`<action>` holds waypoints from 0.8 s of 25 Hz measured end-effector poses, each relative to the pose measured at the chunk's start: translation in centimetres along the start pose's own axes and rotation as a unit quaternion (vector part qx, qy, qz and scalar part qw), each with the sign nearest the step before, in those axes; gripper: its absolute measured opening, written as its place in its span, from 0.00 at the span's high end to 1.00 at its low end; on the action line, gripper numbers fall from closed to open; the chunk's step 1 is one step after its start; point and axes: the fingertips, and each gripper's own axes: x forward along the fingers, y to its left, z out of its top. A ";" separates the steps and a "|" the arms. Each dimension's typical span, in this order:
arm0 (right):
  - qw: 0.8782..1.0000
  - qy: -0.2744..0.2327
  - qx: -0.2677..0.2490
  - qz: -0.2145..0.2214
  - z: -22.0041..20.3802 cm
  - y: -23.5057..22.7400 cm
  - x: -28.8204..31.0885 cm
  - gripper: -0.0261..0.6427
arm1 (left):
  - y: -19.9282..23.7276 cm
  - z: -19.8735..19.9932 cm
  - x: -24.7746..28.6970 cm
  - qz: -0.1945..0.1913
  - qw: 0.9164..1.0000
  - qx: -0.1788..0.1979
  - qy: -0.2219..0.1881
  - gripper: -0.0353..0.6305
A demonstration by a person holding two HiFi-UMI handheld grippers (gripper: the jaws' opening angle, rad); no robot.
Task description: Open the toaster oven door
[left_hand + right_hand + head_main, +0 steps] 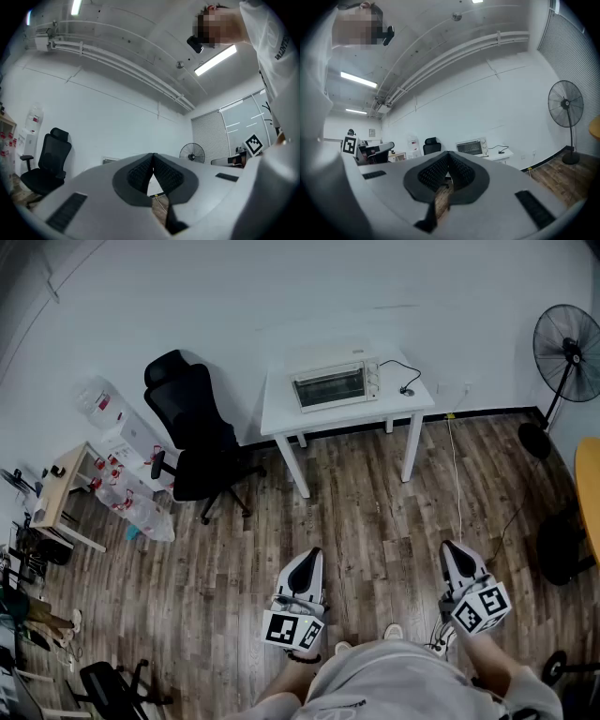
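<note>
Wood floor (356, 512) separates toaster oven (335, 384) from left gripper (312, 559) and right gripper (452, 549), both clenched empty; arriving closed, they'd just bump its door.

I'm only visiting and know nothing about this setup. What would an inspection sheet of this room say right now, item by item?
Surface: white table by the wall, bare apart from the oven and a cable.
Job's things: toaster oven on the table, door shut.
Clutter: bottles with red labels on the floor at left.
Grippers: left gripper and right gripper both shut, empty, well short of the table.
Cables: black cable on the table beside the oven; thin white cable across the floor.
Surroundings: black office chair left of the table, standing fan at right.
</note>
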 end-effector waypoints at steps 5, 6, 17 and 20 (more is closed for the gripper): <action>1.000 0.000 0.000 0.004 0.1 0.0 0.1 0.94 | 0.1 0.1 0.0 0.005 1.000 -0.003 -0.001 0.94; 1.000 0.001 0.001 0.004 0.0 -0.2 0.1 0.94 | 0.0 0.0 0.0 0.006 1.000 -0.003 -0.001 0.94; 0.999 0.012 0.025 0.034 -0.4 -2.2 0.7 0.93 | -1.7 -1.2 2.2 0.014 1.000 0.000 0.012 0.94; 0.999 0.011 0.015 0.043 0.2 -3.2 0.9 0.93 | -2.5 -1.3 3.4 0.019 1.000 0.003 0.013 0.94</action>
